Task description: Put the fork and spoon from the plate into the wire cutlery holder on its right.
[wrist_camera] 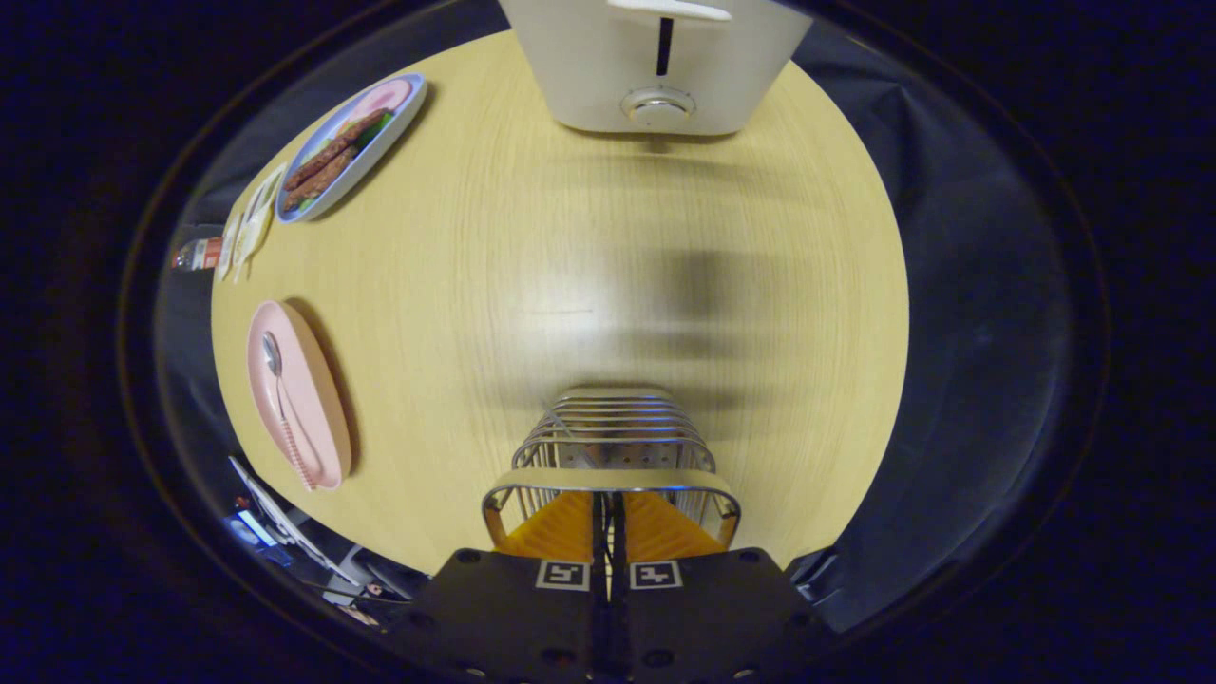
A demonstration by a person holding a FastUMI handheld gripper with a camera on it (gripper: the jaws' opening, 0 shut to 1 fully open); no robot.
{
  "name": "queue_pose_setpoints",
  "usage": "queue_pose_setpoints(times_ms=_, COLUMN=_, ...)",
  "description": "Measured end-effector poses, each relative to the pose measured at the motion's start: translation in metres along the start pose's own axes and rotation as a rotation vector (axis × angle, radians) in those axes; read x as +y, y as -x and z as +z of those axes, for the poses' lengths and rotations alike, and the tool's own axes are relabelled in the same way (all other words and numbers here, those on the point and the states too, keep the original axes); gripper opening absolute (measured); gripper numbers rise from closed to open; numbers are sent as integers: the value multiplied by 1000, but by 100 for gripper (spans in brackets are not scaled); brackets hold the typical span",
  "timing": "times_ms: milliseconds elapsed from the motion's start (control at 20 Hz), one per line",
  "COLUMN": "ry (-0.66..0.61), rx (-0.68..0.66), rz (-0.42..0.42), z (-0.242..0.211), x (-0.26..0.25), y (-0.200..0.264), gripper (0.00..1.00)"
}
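Spoon (281,404) lies lengthwise on the pink plate (318,408), well left of the hand-held gripper (608,513), whose orange fingers are pressed together above the wire cutlery holder (613,446).

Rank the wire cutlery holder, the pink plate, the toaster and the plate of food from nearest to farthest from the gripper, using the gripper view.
1. Wire cutlery holder: right at the gripper, whose jaws are closed together over its rim.
2. Pink plate: off to the left, spoon on it.
3. Toaster and plate of food: both far beyond, toaster straight ahead, food far left; too close to call.
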State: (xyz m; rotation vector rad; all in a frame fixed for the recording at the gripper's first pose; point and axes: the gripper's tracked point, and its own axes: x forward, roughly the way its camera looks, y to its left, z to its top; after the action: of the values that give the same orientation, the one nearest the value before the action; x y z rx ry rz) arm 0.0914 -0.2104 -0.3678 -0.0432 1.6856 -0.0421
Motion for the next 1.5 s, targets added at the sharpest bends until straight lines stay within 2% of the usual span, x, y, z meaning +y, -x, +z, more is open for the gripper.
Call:
queue_pose_setpoints(times_ms=200, ry=20, rx=-65, rz=-16, z=6, x=0, y=7, gripper=3)
queue_pose_setpoints(times_ms=600, ry=55, rx=-155, rz=-34, z=3, x=-1, y=26, gripper=18)
queue_pose_setpoints(times_ms=800, ry=93, rx=-217, rz=-53, z=-3, x=-3, y=42, gripper=33)
queue_pose_setpoints(times_ms=1050, ry=104, rx=-262, rz=-64, z=-16, x=0, y=60, gripper=62)
queue_pose_setpoints(times_ms=1100, ry=105, rx=-272, rz=-51, z=-20, x=5, y=65, gripper=64)
queue_pose_setpoints(times_ms=1300, ry=130, rx=-341, rz=-50, z=-35, x=20, y=84, gripper=69)
queue_pose_setpoints(times_ms=1500, ry=139, rx=-442, rz=-24, z=-44, x=55, y=111, gripper=71)
